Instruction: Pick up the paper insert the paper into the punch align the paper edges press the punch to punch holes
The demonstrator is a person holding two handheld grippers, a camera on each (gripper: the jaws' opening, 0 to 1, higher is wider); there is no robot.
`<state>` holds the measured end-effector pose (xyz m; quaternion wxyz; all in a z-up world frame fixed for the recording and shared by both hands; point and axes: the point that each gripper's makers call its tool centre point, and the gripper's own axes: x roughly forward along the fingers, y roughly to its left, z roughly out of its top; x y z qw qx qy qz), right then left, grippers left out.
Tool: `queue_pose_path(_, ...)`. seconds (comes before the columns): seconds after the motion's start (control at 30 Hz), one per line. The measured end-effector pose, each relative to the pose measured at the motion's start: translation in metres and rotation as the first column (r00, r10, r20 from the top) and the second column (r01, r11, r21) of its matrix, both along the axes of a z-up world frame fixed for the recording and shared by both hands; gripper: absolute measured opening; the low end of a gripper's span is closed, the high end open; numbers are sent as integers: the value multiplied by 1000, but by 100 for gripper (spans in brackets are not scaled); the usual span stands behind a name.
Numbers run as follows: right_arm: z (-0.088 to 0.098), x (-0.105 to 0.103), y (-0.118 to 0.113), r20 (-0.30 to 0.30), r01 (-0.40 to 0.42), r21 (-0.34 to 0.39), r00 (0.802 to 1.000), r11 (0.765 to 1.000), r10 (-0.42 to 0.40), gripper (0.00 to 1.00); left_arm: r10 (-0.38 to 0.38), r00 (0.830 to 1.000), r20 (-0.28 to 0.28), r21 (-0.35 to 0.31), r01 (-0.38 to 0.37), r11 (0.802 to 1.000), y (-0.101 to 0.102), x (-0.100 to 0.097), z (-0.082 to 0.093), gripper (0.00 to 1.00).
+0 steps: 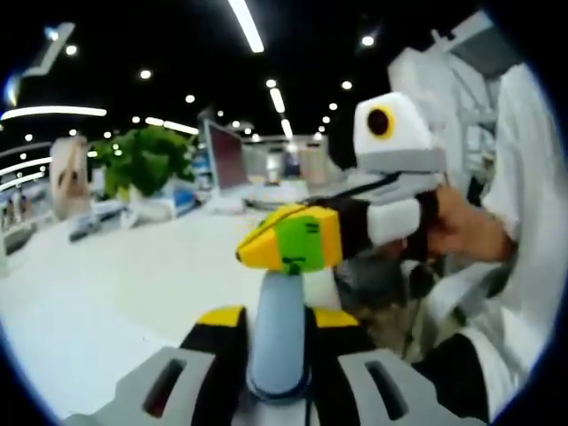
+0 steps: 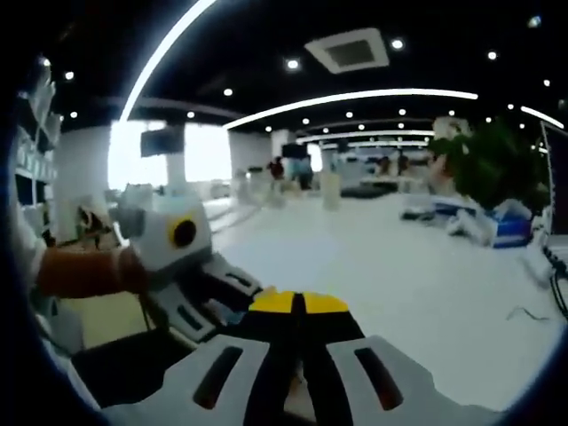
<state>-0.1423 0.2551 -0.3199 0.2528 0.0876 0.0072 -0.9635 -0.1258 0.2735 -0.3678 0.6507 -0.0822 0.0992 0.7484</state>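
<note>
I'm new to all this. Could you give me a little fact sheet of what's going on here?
Setting: open office, white table, green plant, monitor
Left gripper: jaws either side of a blue-grey object; grip unclear
Right gripper: yellow tips together, nothing seen between them
Holder: a person's hand carries the right gripper

Your left claw point(image 1: 277, 327) has the right claw point(image 1: 293, 238) crossing just ahead of it, while the white worktop point(image 1: 106, 293) lies open to its left toward the potted plant point(image 1: 146, 164).
</note>
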Motion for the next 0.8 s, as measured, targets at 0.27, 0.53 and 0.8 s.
queue_pose_path(0.27,1,-1,1,3,3,-10,1000,1000,-3,3,-1,1000,-1,1,1,1000,0,-1,0,29)
queue_pose_path(0.53,3,-1,-1,-7,-1,-4,1000,1000,1,4,0,1000,-2,1,0,1000,0,-1,1,28)
queue_pose_path(0.8,4,-2,-1,-13,-9,3,1000,1000,9,4,2,1000,-6,3,-2,1000,0,0,1,28)
